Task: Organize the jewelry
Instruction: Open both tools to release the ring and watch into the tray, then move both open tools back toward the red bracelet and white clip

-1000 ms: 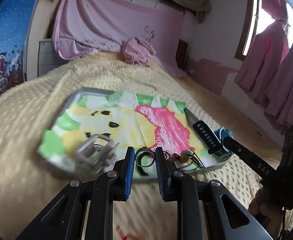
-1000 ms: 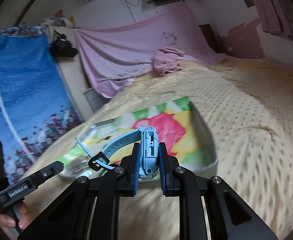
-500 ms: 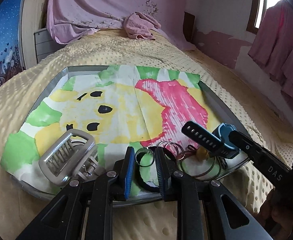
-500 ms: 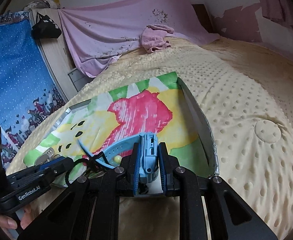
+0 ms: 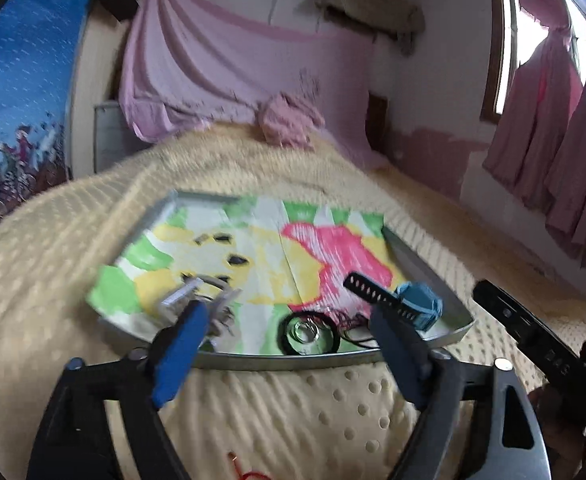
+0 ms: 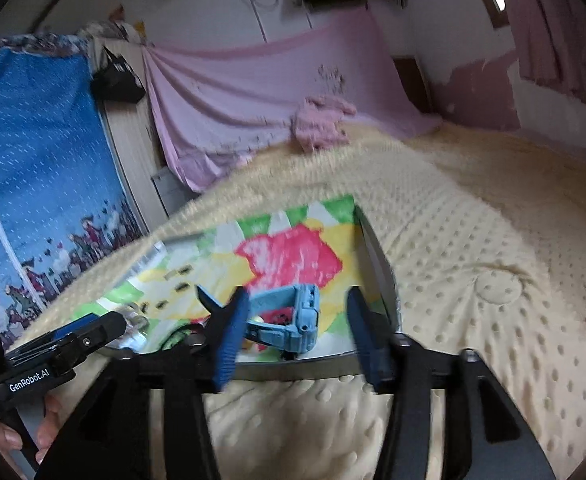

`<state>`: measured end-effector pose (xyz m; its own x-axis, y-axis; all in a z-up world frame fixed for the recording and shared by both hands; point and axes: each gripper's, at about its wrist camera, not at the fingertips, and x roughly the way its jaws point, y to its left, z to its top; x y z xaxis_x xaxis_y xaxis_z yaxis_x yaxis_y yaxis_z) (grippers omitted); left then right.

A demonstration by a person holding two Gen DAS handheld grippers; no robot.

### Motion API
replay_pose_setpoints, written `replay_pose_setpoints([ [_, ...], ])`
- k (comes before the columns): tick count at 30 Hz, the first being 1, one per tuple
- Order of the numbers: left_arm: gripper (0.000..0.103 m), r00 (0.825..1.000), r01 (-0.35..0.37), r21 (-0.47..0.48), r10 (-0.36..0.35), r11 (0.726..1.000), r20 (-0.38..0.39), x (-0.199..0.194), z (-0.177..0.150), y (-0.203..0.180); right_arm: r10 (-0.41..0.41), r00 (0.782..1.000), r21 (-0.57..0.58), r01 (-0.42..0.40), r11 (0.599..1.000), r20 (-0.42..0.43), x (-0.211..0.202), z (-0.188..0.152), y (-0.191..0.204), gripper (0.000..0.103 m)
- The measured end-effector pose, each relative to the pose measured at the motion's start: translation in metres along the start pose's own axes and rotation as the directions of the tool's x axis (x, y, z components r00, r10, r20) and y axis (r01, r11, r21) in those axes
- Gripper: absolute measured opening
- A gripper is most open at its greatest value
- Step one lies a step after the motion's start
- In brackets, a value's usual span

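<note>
**Both grippers empty, jewelry in tray**

We have both tools spread wide, gripping nothing. Left gripper point(image 5: 289, 354) hangs over the near rim of the tray point(image 5: 425, 266); right gripper point(image 6: 299, 336) does the same at the tray's right end. The watch point(image 6: 297, 320), blue, lies on the tray's paper liner near the right corner, strap sticking up, just ahead of the right jaws and not touching them. The ring point(image 5: 304, 332) sits inside a black band point(image 5: 287, 340) at the near edge, between the left jaws in view but beyond them. A silver clip point(image 5: 191, 300) rests at the tray's left; some thin bangles lie by the watch, blurred. Our judgement: the pieces seen are all in the tray, so placing looks mostly done. Left, maybe: tidying the near-edge clutter. A red thread on the blanket is unclear.
</note>
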<state>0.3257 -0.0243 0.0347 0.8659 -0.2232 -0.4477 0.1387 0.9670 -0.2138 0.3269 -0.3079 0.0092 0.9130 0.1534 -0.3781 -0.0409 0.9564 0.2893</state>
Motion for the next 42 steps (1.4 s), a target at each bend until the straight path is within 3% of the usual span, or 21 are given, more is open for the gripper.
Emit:
replay_pose_setpoints([
  [6,0.103,0.989,-0.039,-0.021,0.041,0.999,0.142,-0.046,-0.007,0.008,0.058,0.989,-0.054,-0.051,0.997,0.138,-0.047,-0.004,0.009,0.067],
  [11,0.103,0.972,-0.071,-0.032,0.076,0.997,0.221,-0.077,-0.021,0.013,0.101,0.978,-0.103,-0.083,0.991,0.185,-0.077,-0.012,0.018,0.092],
  [17,0.103,0.96,-0.118,-0.03,0.122,0.993,0.251,-0.106,-0.041,0.017,0.13,0.967,-0.167,-0.094,0.981,0.22,-0.111,-0.025,0.03,0.102],
  [33,0.103,0.947,-0.205,-0.034,0.207,0.978,0.245,-0.16,-0.092,0.029,0.148,0.945,-0.325,-0.048,0.945,0.293,-0.194,-0.051,0.064,0.102],
  [42,0.103,0.945,-0.219,-0.04,0.222,0.975,0.239,-0.167,-0.099,0.026,0.14,0.949,-0.335,-0.04,0.941,0.281,-0.204,-0.057,0.066,0.102],
])
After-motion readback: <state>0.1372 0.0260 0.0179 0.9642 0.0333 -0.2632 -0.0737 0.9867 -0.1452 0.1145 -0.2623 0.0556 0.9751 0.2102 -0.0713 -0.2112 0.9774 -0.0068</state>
